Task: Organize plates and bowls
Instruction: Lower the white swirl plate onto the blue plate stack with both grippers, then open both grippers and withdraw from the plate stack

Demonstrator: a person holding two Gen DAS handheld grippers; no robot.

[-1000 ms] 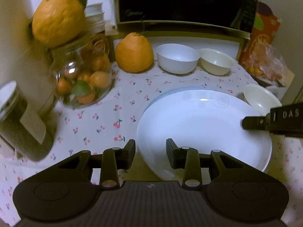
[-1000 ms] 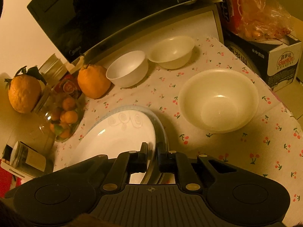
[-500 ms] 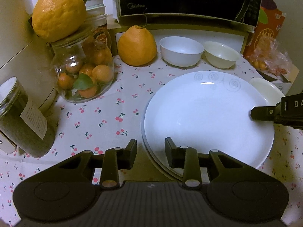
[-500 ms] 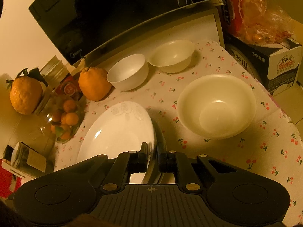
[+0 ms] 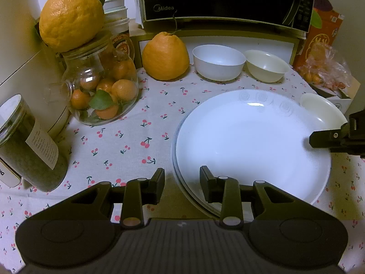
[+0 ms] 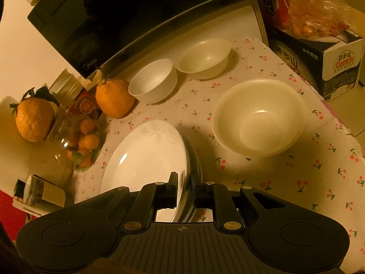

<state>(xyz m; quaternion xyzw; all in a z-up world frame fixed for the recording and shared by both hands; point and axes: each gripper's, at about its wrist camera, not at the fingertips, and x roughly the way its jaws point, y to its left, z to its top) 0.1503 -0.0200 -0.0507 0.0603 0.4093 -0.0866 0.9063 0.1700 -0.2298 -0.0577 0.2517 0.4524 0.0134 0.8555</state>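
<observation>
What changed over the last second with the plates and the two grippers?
The top plate went from tilted above the lower plate to lying flat on it. The right gripper has just been opening, the rim between its jaws. The left gripper, bowls and fruit stayed put.

A large white plate (image 5: 251, 146) with faint swirl marks near its 12 o'clock rim lies stacked on a second plate (image 5: 180, 183), whose edge peeks out at 8 o'clock. A white bowl (image 5: 218, 62) and cream bowl (image 5: 266, 65) stand upright at 12 o'clock; a wider cream bowl (image 6: 260, 117) sits at 3 o'clock.
</observation>
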